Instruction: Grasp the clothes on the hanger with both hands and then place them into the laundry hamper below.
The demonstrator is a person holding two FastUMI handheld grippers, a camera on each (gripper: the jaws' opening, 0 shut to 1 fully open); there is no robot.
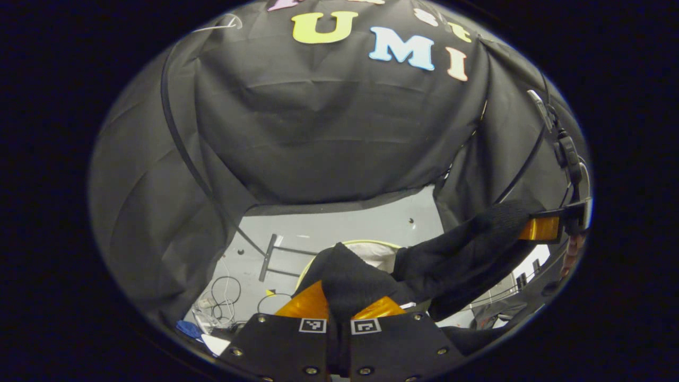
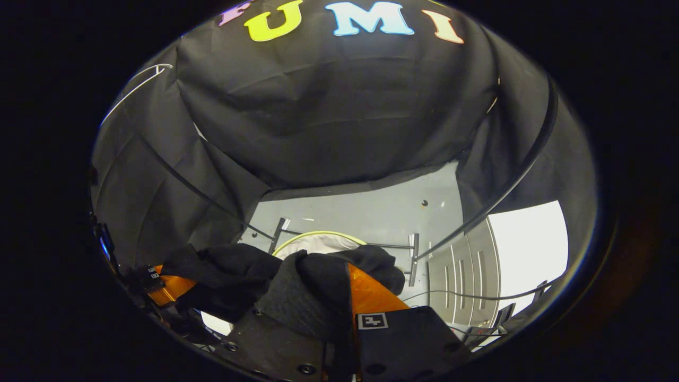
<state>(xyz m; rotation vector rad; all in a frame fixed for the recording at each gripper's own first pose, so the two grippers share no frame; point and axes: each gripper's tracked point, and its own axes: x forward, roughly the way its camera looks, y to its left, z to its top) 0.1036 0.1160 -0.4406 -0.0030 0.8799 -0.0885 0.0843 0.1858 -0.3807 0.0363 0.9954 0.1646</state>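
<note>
Black cloth, a dark garment (image 1: 456,254), stretches between the two tongs above the laundry hamper (image 1: 371,249). In the left gripper view, the left tongs (image 1: 339,307) sit at the bottom centre of the frame, their fingers closed together on a bunched fold of the garment that rises between them. From there the fabric runs toward the right of the frame, where the right tongs (image 1: 546,228) pinch its far end at the right edge.

In the right gripper view, the right tongs (image 2: 339,307) sit at the bottom centre; the garment (image 2: 318,281) is heaped over them and hides one finger, so I cannot tell for certain how tightly they close, though the cloth is drawn in between them. The fabric sags toward the lower left of the frame, where the left tongs (image 2: 170,286) hold it.

Behind the cloth, the hamper's (image 2: 318,241) pale rim with a light lining shows at the centre of both views, standing on a grey floor (image 2: 371,212).
</note>
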